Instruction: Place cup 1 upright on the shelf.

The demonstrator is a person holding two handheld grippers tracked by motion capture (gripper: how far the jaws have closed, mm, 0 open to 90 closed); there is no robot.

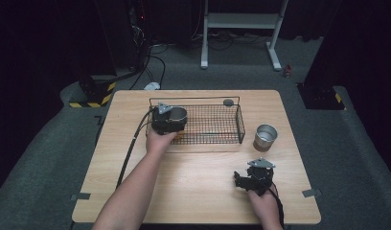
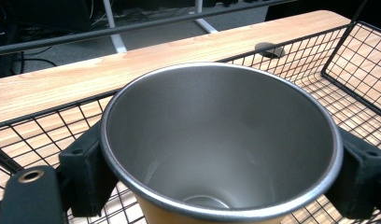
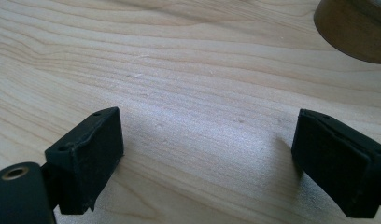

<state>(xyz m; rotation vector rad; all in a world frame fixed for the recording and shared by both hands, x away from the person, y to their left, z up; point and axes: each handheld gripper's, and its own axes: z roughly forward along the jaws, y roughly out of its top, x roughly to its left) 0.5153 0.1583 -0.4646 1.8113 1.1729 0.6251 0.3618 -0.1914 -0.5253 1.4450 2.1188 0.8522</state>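
The left gripper [image 1: 168,118] hangs over the near left corner of the black wire basket [image 1: 239,125], its jaws clamped on a steel cup [image 1: 178,114] with a brown lower band; in the left gripper view the cup [image 2: 221,140] stands upright and empty, one black pad pressed against each side of its rim, with the basket's mesh floor beneath it and the basket's far wall [image 2: 291,53] behind; whether the cup's base rests on the mesh cannot be told. The basket sits on the far half of the wooden counter [image 1: 193,187]; a small dark round disc [image 1: 228,102] lies on the counter just beyond the basket's far rail. A second steel cup [image 1: 265,137], also brown below, stands upright on the counter just beside the basket's right end. The right gripper [image 1: 253,177] rests low over the near right part of the counter, well apart from the basket; its jaws stand wide apart with bare wood between them, and the second cup's brown base [image 3: 354,28] shows at the upper right of the right gripper view.
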